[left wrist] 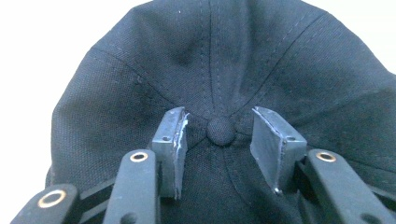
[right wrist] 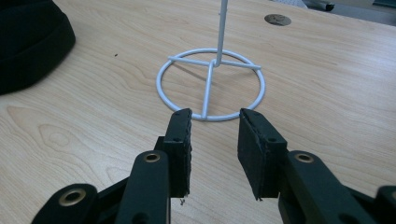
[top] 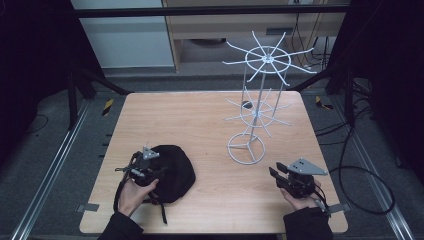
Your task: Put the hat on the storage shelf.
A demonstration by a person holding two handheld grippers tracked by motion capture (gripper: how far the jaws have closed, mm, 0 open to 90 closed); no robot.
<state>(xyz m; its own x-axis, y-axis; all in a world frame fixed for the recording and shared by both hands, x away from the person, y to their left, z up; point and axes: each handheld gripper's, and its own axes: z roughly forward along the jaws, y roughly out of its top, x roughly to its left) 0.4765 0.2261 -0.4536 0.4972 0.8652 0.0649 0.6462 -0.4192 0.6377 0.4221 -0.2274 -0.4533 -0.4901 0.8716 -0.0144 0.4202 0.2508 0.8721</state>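
A black cap lies on the near left of the wooden table. My left gripper is right over it, open, its jaws either side of the cap's top button without closing on it. A white wire rack with two tiers of spokes stands at the right middle on a ring base. My right gripper rests near the front right, open and empty, its jaws pointing at the ring base. The cap's edge lies at the upper left of the right gripper view.
A small round hole sits in the table behind the rack. Bare wood stretches between the cap and the rack. Cables trail on the floor to the right of the table.
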